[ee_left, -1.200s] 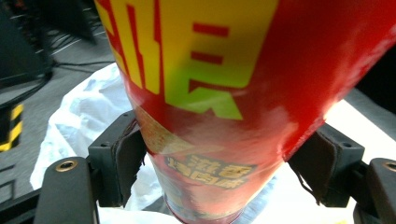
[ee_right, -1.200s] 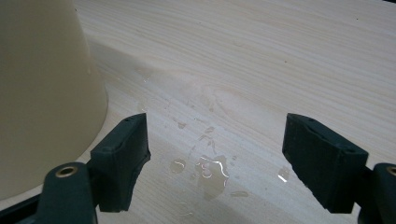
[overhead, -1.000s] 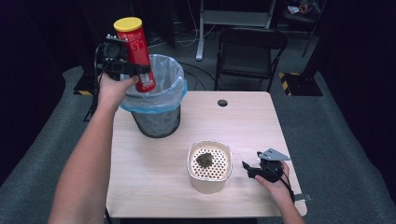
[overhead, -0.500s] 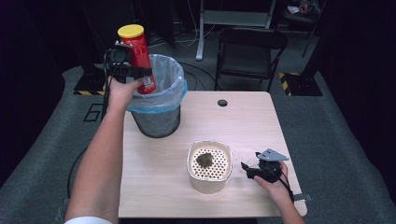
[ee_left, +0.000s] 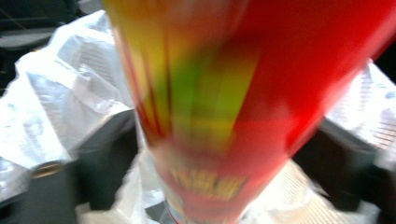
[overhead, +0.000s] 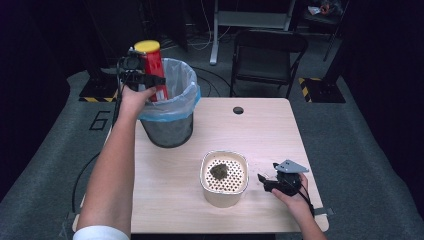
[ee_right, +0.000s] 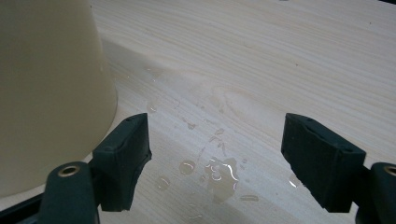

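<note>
Since the earlier frames the left gripper (overhead: 150,82) has sunk with the red can (overhead: 152,70), so the can's base now dips inside the rim of the bin (overhead: 170,125), and the fingers have just been opening with the can between them. That puts the work at the release: the can is being dropped into the lined bin. In the left gripper view the can (ee_left: 243,107) is a red and yellow smear right in front of the camera, with the white liner behind it on both sides. Whether the fingers touch it at all I cannot tell; they look spread rather than pinching.

Next, as I judge it, the left hand needs to lift clear of the rim without snagging the liner.

Further right, the cream pot (overhead: 224,177) stands on the desk (overhead: 260,135) with a dark lump on its perforated top. The right gripper (overhead: 272,181) rests just beside it, fingers spread and empty; the pot's wall (ee_right: 51,88) is just outside one finger, and water drops lie on the wood between them.

Hard to read: the can's label, the bin's inside, and what the dark lump is.
</note>
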The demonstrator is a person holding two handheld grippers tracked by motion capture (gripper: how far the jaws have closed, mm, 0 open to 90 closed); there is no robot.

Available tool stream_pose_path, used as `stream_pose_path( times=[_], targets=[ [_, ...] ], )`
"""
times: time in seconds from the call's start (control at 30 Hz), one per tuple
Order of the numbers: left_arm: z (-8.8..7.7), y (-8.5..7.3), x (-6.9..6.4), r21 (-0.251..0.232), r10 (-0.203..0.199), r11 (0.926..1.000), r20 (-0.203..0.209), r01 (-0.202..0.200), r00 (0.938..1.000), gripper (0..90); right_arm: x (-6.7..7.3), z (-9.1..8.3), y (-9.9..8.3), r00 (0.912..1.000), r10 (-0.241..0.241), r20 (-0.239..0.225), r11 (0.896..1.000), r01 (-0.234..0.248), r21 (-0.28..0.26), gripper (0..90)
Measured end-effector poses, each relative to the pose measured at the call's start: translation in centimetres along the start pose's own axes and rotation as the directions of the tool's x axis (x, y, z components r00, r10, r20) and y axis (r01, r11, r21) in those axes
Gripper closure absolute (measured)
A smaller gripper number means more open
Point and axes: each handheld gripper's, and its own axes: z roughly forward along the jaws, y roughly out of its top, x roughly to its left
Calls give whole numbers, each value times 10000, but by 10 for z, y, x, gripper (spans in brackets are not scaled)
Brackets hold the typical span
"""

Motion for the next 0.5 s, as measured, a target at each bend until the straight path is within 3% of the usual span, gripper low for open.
stream_pose_path(
  times=[0.23, 0.4, 0.5],
  targets=[
    [-12, -6, 10, -201, -65, 9998, 178, 68, 9998, 129, 0, 0, 0, 10000, -19, -11, 10000, 19, -68, 231],
    [-24, -8, 10, -196, 255, 9995, 466, -246, 9986, 162, 0, -1, 0, 10000, -68, -32, 10000, 68, -42, 231],
    [-35, -9, 7, -345, 678, 9973, 790, -652, 9946, 186, 1, 0, 0, 10000, 28, 31, 10000, -28, 14, 231]
  ],
)
